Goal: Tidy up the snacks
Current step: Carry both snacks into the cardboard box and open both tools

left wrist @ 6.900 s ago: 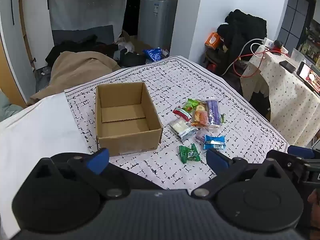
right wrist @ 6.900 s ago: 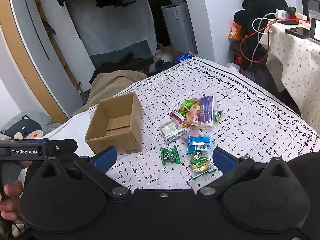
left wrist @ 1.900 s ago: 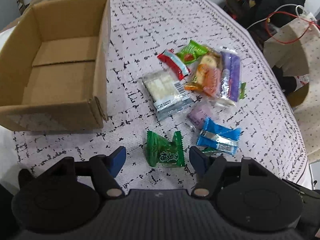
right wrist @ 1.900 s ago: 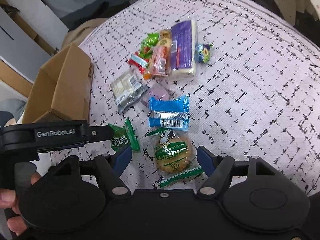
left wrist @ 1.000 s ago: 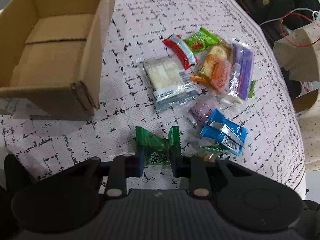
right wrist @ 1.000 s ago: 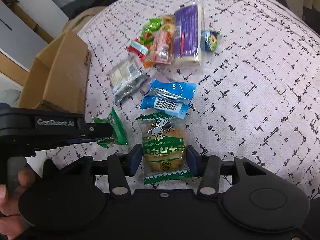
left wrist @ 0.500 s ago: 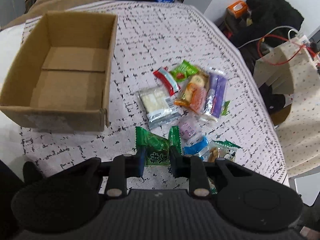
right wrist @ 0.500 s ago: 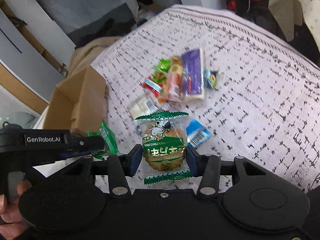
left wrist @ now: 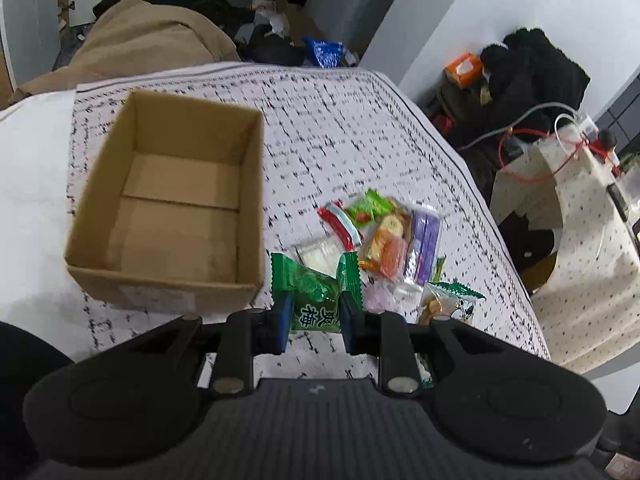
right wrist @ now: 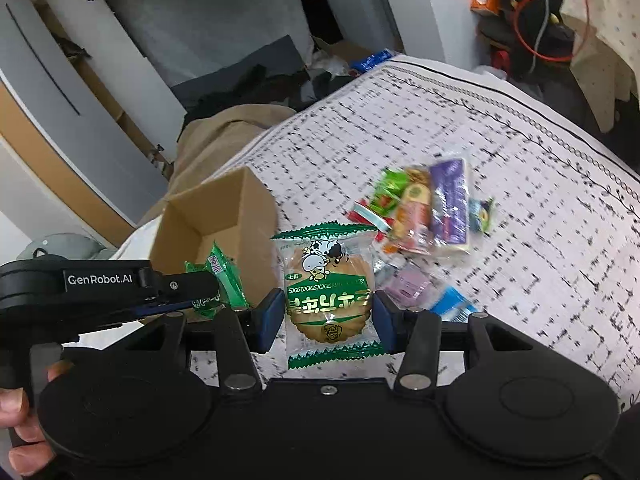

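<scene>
Two grippers are in view, each clamped on a snack and held above the patterned cloth. At the lower centre of the left wrist view, the left gripper pinches a small green candy packet between its blue pads, jaws nearly together. At the lower centre of the right wrist view, the right gripper grips a round biscuit in a clear wrapper with green zigzag ends, its pads pressing the wrapper's two sides; the left gripper with its green packet shows at the left edge of that same view, with a person's fingers on its handle at lower left.

Just beyond the left gripper, at centre left of its view, stands an open cardboard box, upright on the cloth, its inside bare. To the right of the box lies the loose pile of snacks: a red packet, a green one, an orange-and-yellow one, a purple bar, a clear pack of pale pieces and a pinkish one, touching or overlapping. A blue packet lies near the right gripper's pad. Farther back, a tan blanket fills the upper left.
</scene>
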`<state>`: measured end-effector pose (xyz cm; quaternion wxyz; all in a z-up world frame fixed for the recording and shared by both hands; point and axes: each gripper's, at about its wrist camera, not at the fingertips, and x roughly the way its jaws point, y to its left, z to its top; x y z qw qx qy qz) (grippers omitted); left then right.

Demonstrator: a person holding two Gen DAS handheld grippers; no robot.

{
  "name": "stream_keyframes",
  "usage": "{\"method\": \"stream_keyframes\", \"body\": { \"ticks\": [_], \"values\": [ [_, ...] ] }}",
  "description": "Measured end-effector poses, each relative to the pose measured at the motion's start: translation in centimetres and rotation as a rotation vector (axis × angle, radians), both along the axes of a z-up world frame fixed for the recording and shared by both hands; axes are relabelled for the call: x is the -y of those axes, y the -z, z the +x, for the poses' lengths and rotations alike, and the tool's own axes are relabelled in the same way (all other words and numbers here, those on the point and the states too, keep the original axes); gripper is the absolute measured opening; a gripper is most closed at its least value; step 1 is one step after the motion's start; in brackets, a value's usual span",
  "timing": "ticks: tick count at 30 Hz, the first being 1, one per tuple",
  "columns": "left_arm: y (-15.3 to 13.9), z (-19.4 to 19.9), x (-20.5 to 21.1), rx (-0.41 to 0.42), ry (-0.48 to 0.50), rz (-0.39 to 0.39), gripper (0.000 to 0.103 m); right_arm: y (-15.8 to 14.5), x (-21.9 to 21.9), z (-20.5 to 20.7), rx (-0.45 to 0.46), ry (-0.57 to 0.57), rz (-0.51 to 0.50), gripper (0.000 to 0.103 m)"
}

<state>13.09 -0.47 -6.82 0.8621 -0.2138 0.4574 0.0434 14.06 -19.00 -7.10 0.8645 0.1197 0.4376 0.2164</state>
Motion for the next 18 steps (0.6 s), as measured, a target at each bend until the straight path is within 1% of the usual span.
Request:
{"method": "stream_keyframes", "body": {
  "ticks": [7, 18],
  "values": [
    [-0.9, -0.4, -2.5, 0.03, -0.031, -0.011, 0.025, -1.3, -2.3, -0.2, 0.047, -0.021, 0.006, 0.047],
    [-1.2, -0.7, -7.7, 0.052, -0.094, -0.019, 0.025, -1.7, -6.8, 0.8, 0.049, -0.06, 0.016, 0.047]
  ]
}}
